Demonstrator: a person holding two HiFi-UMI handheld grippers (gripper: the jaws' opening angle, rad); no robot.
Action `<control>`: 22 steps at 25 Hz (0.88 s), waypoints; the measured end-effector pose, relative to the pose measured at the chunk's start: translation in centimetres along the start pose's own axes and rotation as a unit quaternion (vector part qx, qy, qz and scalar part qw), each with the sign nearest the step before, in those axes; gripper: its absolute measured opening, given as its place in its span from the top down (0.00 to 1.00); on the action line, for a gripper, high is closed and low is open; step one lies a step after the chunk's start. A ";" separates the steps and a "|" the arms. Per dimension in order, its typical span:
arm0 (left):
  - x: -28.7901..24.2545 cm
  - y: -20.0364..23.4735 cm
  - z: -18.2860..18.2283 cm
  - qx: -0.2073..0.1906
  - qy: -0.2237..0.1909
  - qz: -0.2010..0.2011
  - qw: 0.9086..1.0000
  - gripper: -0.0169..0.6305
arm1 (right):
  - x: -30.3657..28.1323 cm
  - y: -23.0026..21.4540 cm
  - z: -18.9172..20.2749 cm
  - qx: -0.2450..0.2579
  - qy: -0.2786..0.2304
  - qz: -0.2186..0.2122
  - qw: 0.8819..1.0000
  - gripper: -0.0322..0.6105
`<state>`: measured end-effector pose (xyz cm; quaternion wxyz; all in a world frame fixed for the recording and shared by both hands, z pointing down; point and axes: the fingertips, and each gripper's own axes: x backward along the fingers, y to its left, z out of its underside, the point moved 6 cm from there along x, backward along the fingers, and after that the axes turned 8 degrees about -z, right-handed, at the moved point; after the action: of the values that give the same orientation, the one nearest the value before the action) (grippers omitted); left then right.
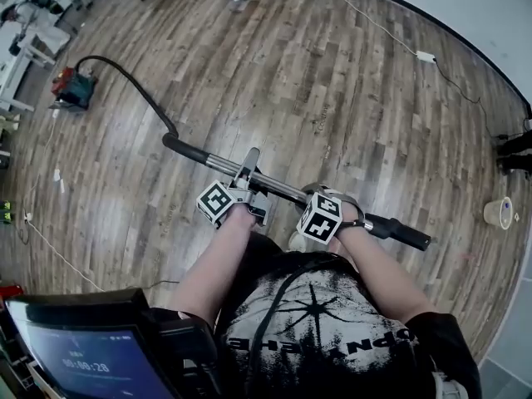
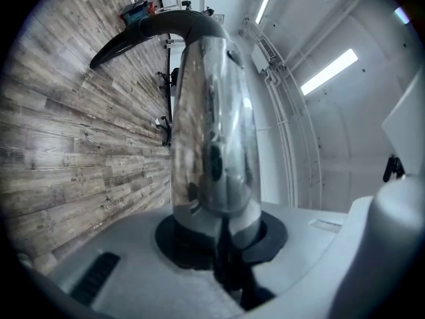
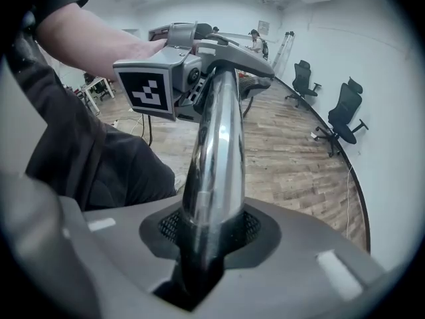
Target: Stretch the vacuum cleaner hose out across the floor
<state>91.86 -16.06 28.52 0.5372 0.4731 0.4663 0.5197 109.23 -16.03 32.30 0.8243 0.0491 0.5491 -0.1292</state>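
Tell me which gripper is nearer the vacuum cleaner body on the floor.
Left. The left gripper clamps the metal tube on the side toward the vacuum cleaner body; the right gripper clamps the same tube farther along, away from it.

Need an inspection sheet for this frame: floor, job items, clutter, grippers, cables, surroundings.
Surface: grey-brown wooden plank floor.
Job's things: red and blue vacuum cleaner body at far left; its black hose curves over to the chrome wand tube, which is held across the person's front.
Clutter: pale roll of tape on the floor at right.
Grippers: left gripper and right gripper are both shut on the chrome wand tube.
Cables: thin white cable with a white plug block near the far wall.
Surroundings: black office chairs; dark screen at lower left.
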 end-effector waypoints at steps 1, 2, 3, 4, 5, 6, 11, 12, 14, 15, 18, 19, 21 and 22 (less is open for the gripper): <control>-0.2 0.1 0.0 -0.003 0.004 -0.004 1.000 0.89 | -0.1 -0.1 0.0 -0.004 -0.002 -0.001 1.000 0.77; -0.3 0.5 -0.2 -0.008 0.007 -0.013 1.000 0.89 | -0.2 -0.2 0.0 -0.008 -0.002 -0.001 1.000 0.77; -0.3 1.0 -0.4 -0.012 0.012 -0.024 1.000 0.89 | -0.3 -0.2 -0.1 -0.013 -0.002 -0.002 1.000 0.77; -0.4 1.3 -0.4 -0.012 0.017 -0.029 0.999 0.89 | -0.5 -0.2 -0.1 -0.018 -0.001 -0.002 1.000 0.77; -0.7 1.5 -0.3 -0.007 0.022 -0.027 0.999 0.89 | -0.7 -0.3 0.0 -0.023 0.000 -0.002 1.000 0.77; -1.1 1.7 -0.2 -0.004 0.029 -0.025 0.999 0.89 | -0.9 -0.5 0.2 -0.028 0.001 -0.002 1.000 0.77; -2.9 3.6 0.1 0.021 0.080 -0.017 0.996 0.88 | -2.3 -1.0 0.6 -0.068 0.018 0.010 0.997 0.77; -3.9 3.7 0.5 0.026 0.096 -0.019 0.995 0.87 | -2.1 -1.6 1.0 -0.079 0.022 0.010 0.997 0.77; -5.9 3.9 1.1 0.020 0.132 -0.025 0.991 0.86 | -1.6 -3.0 1.6 -0.097 0.028 0.011 0.995 0.77; -6.6 4.1 1.2 0.013 0.151 -0.026 0.988 0.84 | -1.6 -3.6 1.7 -0.103 0.031 0.013 0.994 0.77; -7.7 5.7 1.3 -0.002 0.200 -0.035 0.979 0.79 | -1.9 -4.5 1.9 -0.115 0.042 0.032 0.992 0.76; -8.1 6.0 1.4 0.006 0.212 -0.035 0.977 0.78 | -2.0 -4.9 2.1 -0.118 0.045 0.040 0.991 0.76; -9.1 6.1 1.8 0.031 0.232 -0.029 0.972 0.72 | -2.0 -5.8 2.3 -0.125 0.047 0.049 0.990 0.75; -9.4 6.1 2.0 0.039 0.240 -0.026 0.970 0.70 | -1.9 -6.1 2.4 -0.130 0.047 0.050 0.989 0.75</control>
<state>92.92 -25.45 34.90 0.4039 0.3428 0.6134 0.5858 109.09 -22.18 35.37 0.8025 -0.0250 0.5960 -0.0127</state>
